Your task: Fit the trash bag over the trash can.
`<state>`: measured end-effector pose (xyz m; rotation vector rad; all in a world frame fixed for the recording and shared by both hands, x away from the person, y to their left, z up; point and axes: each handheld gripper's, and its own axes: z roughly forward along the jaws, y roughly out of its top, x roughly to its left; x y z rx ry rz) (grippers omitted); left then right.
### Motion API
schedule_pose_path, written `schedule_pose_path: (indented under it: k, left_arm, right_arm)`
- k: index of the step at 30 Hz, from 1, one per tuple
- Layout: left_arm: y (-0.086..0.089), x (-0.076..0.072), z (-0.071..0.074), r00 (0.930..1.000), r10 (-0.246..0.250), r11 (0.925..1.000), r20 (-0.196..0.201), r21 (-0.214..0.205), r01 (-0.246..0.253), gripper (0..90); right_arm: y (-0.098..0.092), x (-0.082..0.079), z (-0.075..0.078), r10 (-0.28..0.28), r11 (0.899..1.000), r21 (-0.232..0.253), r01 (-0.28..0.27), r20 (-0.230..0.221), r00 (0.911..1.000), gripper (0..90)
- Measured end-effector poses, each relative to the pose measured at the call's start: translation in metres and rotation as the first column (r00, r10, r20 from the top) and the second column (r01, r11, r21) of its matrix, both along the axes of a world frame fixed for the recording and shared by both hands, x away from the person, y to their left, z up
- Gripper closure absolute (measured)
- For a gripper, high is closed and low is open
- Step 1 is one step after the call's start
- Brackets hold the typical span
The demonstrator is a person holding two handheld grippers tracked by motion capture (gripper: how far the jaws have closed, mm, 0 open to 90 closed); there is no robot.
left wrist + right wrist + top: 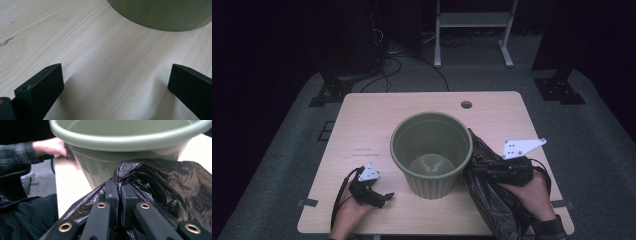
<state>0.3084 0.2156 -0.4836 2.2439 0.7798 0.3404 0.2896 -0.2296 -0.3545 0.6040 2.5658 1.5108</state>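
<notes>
Right tongs (477, 167) clamped on black bag (492, 200) at bucket's (432, 150) four o'clock, nearer; left tongs (384, 197) agape, eight o'clock.

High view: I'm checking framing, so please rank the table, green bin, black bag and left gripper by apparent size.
1. table
2. green bin
3. black bag, looking close to the bin, partly cut off at the frame edge
4. left gripper

A dim lab or studio: grey carpet around the pale wooden table (362, 120), black stand bases, loose cables and a white frame (474, 30) behind it.
</notes>
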Motion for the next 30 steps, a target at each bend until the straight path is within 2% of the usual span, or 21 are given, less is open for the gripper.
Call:
schedule_pose_path:
  k: [1,10,14,17,22,28,30]
  left_arm:
    - [0.0,0.0,0.0,1.0,0.0,1.0,0.0,0.0,0.0,0.0]
    - [0.0,0.0,0.0,1.0,0.001,1.0,0.0,0.0,-0.001,0.0]
    - [0.0,0.0,0.0,1.0,0.001,1.0,0.0,0.0,-0.001,0.0]
    - [0.0,0.0,0.0,1.0,0.001,1.0,0.0,0.001,-0.001,0.0]
    - [0.0,0.0,0.0,1.0,0.001,1.0,0.0,0.001,-0.001,0.0]
    - [0.0,0.0,0.0,1.0,0.001,1.0,0.001,-0.001,-0.001,0.0]
    - [0.0,0.0,0.0,1.0,0.001,1.0,0.001,-0.001,-0.001,0.0]
  right_arm:
    - [-0.003,-0.002,0.005,0.019,1.0,0.017,-0.019,0.007,0.9998,86.4]
    - [-0.011,-0.009,0.023,0.076,0.995,0.066,-0.078,0.023,0.9968,86.4]
    - [-0.012,-0.011,0.033,0.115,0.988,0.095,-0.118,0.039,0.9927,86.4]
    - [-0.012,-0.01,0.043,0.151,0.979,0.134,-0.156,0.05,0.9873,86.4]
    - [-0.005,-0.003,0.059,0.197,0.966,0.157,-0.204,0.059,0.9787,86.4]
    - [0.006,0.008,0.073,0.217,0.96,0.168,-0.226,0.068,0.9738,86.5]
    - [0.01,0.012,0.078,0.233,0.954,0.179,-0.243,0.072,0.9698,86.6]
